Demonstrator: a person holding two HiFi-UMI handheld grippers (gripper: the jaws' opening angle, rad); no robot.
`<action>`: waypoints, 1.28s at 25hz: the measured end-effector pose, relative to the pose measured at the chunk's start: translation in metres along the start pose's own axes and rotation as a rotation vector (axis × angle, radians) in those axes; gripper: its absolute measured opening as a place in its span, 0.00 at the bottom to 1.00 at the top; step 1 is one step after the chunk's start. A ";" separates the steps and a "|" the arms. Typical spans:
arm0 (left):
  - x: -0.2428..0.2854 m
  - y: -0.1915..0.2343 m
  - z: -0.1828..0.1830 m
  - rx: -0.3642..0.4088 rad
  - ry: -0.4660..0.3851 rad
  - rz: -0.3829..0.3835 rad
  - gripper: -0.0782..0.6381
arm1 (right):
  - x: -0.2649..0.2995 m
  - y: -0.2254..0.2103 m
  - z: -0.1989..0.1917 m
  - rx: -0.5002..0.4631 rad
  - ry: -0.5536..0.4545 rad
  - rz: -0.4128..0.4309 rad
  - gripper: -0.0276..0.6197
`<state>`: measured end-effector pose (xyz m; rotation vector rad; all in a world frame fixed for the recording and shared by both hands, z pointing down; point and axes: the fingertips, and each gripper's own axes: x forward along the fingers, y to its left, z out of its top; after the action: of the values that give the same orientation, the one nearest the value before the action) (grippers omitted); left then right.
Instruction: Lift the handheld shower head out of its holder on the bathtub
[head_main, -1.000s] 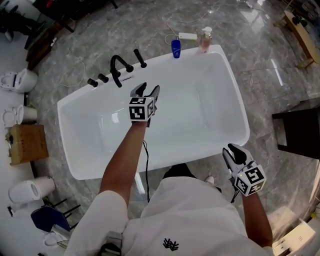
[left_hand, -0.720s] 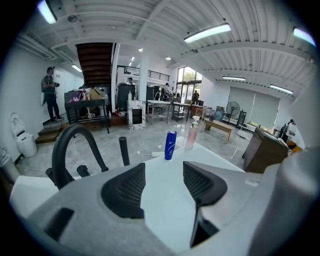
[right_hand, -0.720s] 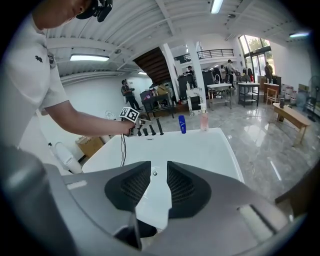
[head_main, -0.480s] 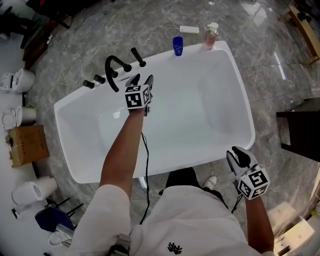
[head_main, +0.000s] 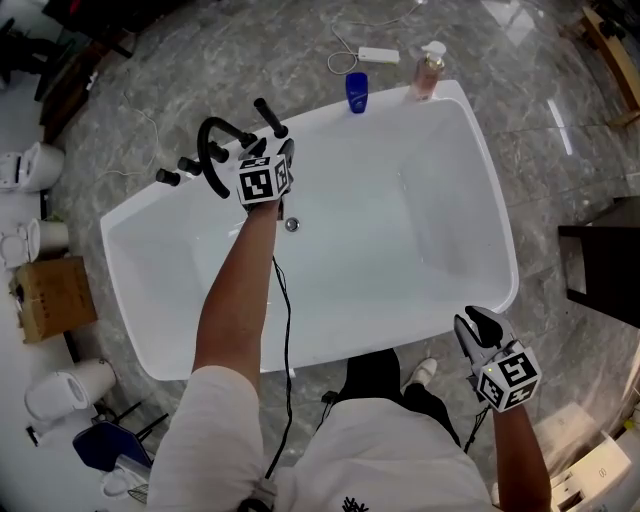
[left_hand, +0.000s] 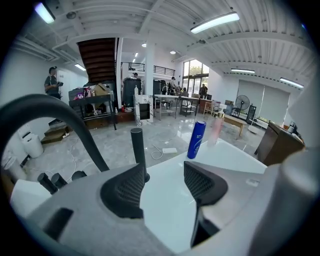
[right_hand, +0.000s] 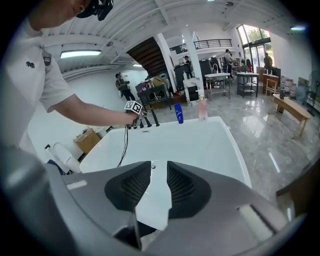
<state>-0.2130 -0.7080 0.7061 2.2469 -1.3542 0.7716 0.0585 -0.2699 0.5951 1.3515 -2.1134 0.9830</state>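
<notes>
The handheld shower head (head_main: 268, 115) is a black stick standing upright in its holder on the far rim of the white bathtub (head_main: 505, 250). In the left gripper view the shower head (left_hand: 138, 150) rises just beyond the left jaw's tip. My left gripper (head_main: 272, 150) hovers over that rim beside the arched black faucet (head_main: 210, 150). It is open, and the left gripper (left_hand: 164, 172) has nothing between its jaws. My right gripper (head_main: 478, 322) hangs outside the tub's near right rim. The right gripper (right_hand: 159, 175) is open and empty.
A blue bottle (head_main: 356, 92) and a pink pump bottle (head_main: 428, 72) stand on the tub's far corner. Black knobs (head_main: 165, 177) sit left of the faucet. The drain (head_main: 292, 224) lies below my left wrist. A cardboard box (head_main: 55, 290) and toilets (head_main: 20, 165) stand at the left.
My left gripper has travelled from over the tub's middle up and left to the faucet fittings on the rim. My right gripper has dropped a little lower beside the tub.
</notes>
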 end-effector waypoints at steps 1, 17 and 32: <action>0.007 0.006 0.001 0.000 0.001 0.009 0.46 | 0.003 -0.002 -0.002 0.004 0.006 -0.002 0.22; 0.086 0.059 0.004 0.025 0.032 0.084 0.49 | 0.041 -0.014 -0.041 0.066 0.084 -0.002 0.22; 0.117 0.077 0.010 0.025 0.018 0.119 0.43 | 0.054 -0.017 -0.069 0.084 0.125 0.001 0.20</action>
<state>-0.2350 -0.8269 0.7776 2.1887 -1.4887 0.8502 0.0508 -0.2535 0.6824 1.2934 -2.0007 1.1378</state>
